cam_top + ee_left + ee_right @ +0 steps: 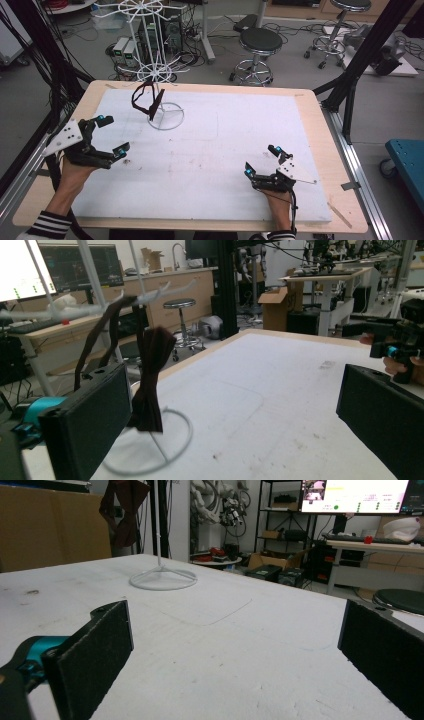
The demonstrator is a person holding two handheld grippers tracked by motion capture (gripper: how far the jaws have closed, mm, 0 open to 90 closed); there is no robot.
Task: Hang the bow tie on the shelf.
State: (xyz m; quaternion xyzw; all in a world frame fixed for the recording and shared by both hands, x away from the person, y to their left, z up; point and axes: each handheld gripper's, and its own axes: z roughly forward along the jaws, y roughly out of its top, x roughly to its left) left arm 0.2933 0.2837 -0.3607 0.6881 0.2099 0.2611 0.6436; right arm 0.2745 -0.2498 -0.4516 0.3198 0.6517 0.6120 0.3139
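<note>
A: Where does the work stand?

B: Barely started, I'd judge. The dark bow tie [146, 98] hangs by its strap from a lower arm of the white wire rack [150, 75], which stands at the far left of the tabletop [225, 145]. Neither gripper touches it.

A: And the grippers?

B: The left gripper [111, 135] is spread wide and holds nothing. It sits near the tabletop's left edge, the nearer one to the rack, with its jaws turned toward the bow tie. The right gripper [260, 160] is also wide and holds nothing — it rests low at the near right, well apart from the rack.

A: So what's left?

B: Everything, by the look of it: reaching the bow tie, closing on it, lifting the strap off the arm — if taking it down is the aim.

A: Do the views differ?

B: Yes. The left gripper view shows the bow tie [149, 385] close, its strap looped over the rack arm, and the ring base [150, 450] below it. The right gripper view has the base [163, 578] far off, with the bow tie [122, 510] at the top edge.
</note>
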